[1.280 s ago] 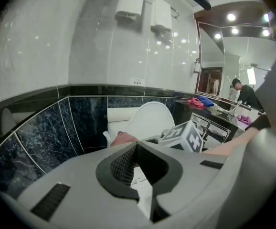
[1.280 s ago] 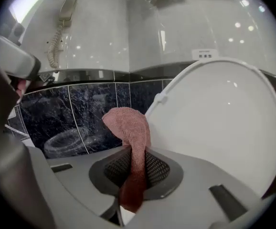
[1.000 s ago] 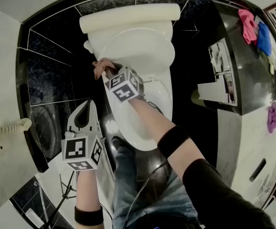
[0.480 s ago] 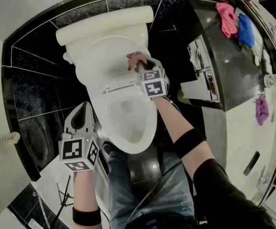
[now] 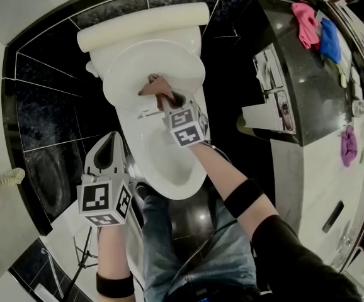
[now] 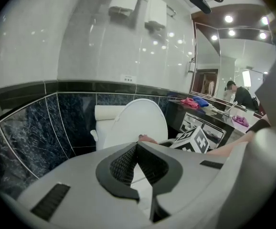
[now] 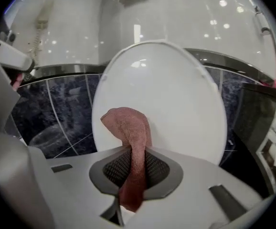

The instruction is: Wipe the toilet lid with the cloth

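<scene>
The white toilet lid point(image 5: 153, 65) stands raised against the tank point(image 5: 141, 25). My right gripper point(image 5: 167, 100) is shut on a reddish-pink cloth point(image 5: 154, 85) and holds it against the lid's lower middle. In the right gripper view the cloth point(image 7: 130, 128) runs up out of the pinched jaws of that gripper point(image 7: 136, 162) and folds over in front of the lid point(image 7: 181, 99). My left gripper point(image 5: 109, 145) hangs left of the bowl, shut and empty. In the left gripper view this gripper point(image 6: 137, 149) faces the lid point(image 6: 143, 118) from a distance.
The open seat and bowl point(image 5: 169, 165) lie below the lid. A dark counter point(image 5: 308, 93) at the right carries pink point(image 5: 308, 24), blue point(image 5: 330, 39) and purple point(image 5: 349, 145) cloths. Dark tiled wall surrounds the toilet. A corded handset point(image 5: 2, 181) hangs at the left. The person's legs point(image 5: 188, 250) stand before the bowl.
The right gripper carried the cloth from the lid's left edge across to its right side, then back to the lower middle. The left gripper has barely shifted.
</scene>
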`<move>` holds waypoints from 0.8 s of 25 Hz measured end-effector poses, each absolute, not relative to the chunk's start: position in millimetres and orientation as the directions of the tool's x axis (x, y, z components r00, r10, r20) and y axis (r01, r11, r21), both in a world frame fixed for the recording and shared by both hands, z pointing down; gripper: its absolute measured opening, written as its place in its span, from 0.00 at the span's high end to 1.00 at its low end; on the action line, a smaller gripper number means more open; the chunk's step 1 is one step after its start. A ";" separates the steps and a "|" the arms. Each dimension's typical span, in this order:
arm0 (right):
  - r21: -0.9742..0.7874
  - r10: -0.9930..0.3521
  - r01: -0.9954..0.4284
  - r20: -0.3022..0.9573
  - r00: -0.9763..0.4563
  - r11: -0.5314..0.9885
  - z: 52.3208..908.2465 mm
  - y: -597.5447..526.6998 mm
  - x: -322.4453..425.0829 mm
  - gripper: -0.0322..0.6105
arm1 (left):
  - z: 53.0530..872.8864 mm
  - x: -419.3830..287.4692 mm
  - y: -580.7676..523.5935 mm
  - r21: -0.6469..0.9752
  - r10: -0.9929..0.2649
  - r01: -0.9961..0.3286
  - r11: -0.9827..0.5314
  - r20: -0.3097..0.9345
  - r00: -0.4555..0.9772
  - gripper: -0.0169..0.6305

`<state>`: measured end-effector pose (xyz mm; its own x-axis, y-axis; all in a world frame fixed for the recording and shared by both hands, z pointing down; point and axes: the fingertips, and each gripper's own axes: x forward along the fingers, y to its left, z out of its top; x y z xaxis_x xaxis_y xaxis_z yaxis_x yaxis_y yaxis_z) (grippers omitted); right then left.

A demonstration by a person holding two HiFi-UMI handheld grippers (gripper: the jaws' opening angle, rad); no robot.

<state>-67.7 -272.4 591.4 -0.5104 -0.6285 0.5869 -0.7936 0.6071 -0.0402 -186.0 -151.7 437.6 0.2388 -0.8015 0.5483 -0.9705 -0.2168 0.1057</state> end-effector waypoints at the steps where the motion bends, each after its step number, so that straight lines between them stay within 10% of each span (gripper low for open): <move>1: -0.054 -0.594 -0.755 0.582 -0.556 0.654 595.4 -262.3 -95.2 0.84 | 439.6 -190.8 -149.9 0.105 -0.801 -0.972 -0.210 0.551 0.232 0.97; 9: -0.118 -0.455 -0.640 0.607 -0.652 0.759 653.7 -241.4 -227.9 0.84 | 454.8 -228.4 -144.4 0.087 -0.811 -0.979 -0.182 0.549 0.200 0.97; 20: -0.023 -0.608 -0.819 0.658 -0.444 0.573 662.7 -297.7 -82.3 0.84 | 469.5 -203.0 -150.3 0.121 -0.794 -0.974 -0.190 0.565 0.225 0.97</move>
